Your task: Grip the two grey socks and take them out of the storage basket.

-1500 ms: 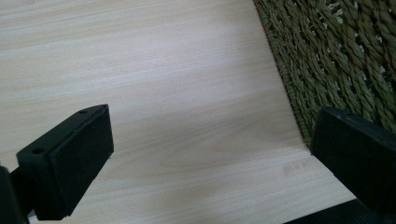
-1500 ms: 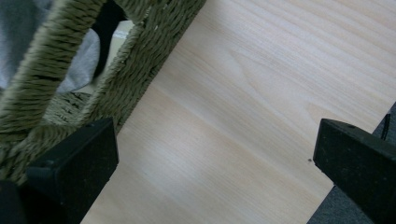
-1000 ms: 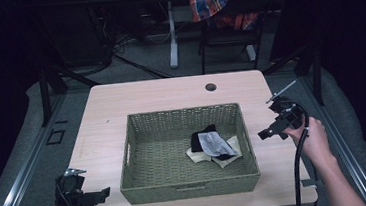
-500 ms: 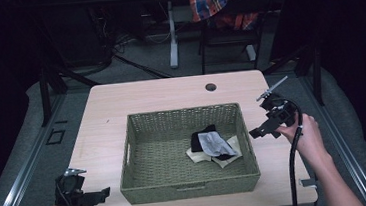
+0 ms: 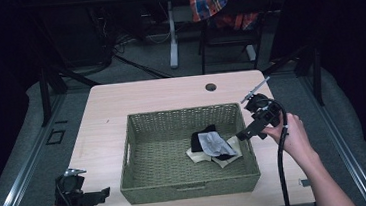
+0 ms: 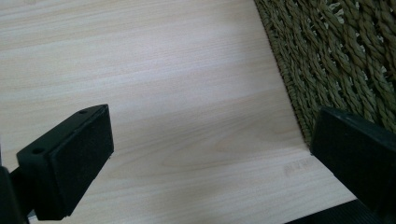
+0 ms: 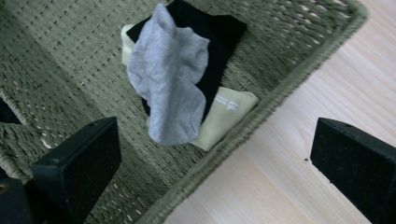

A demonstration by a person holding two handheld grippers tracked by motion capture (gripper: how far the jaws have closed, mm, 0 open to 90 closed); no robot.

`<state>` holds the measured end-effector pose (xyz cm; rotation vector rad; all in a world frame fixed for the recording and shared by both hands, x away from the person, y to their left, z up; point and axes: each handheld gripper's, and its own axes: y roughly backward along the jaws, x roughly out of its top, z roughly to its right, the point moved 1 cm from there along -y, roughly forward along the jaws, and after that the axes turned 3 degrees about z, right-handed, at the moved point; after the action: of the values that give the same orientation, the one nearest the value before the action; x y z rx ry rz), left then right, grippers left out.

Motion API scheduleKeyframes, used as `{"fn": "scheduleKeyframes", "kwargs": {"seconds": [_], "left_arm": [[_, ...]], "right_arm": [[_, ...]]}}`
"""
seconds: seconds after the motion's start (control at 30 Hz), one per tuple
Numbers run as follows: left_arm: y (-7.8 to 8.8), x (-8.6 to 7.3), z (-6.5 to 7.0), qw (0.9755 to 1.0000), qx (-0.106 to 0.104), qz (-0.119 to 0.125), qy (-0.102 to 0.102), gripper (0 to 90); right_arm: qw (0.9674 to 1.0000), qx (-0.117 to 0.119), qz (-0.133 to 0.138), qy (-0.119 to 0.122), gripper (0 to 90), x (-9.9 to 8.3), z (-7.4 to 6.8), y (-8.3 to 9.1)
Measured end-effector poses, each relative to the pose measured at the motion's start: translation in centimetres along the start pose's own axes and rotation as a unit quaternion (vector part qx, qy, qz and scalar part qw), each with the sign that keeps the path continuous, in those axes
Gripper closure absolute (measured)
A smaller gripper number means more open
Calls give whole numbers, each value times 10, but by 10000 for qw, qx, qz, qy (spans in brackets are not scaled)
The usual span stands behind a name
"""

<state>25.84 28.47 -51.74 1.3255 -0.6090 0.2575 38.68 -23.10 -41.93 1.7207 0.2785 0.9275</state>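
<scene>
A green woven basket sits in the middle of the light wooden table. Inside it, toward the right, lie a grey sock over a black sock and a cream sock. My right gripper hovers open over the basket's right rim; below its jaws I see the grey sock, the black sock and the cream sock. My left gripper is open and empty, low at the table's front left, beside the basket's wall.
A dark cable hole marks the table's far side. Behind the table stand a chair with a plaid cloth and a desk leg. Bare wood lies left of the basket.
My right gripper has moved left and slightly toward the basket, from beside its right edge to over the rim. The left gripper has stayed put.
</scene>
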Motion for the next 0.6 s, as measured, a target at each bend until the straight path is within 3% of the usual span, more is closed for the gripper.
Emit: {"fn": "scheduleKeyframes", "kwargs": {"seconds": [0.27, 0.3, 0.47, 0.6], "left_arm": [[0, 0, 0, 10000, -1, -23, -12, 0], [0, 0, 0, 10000, 1, -17, -13, 0], [0, 0, 0, 10000, -10, -6, 2, 0], [0, 0, 0, 10000, -16, -13, -6, 0]], "right_arm": [[9996, 153, -189, 154, 65, 15, -12, -15], [9994, 206, -227, 182, 118, 20, -15, -20], [9986, 272, -396, 242, 161, 26, -19, -32], [9980, 267, -532, 232, 248, 24, -20, -43]]}}
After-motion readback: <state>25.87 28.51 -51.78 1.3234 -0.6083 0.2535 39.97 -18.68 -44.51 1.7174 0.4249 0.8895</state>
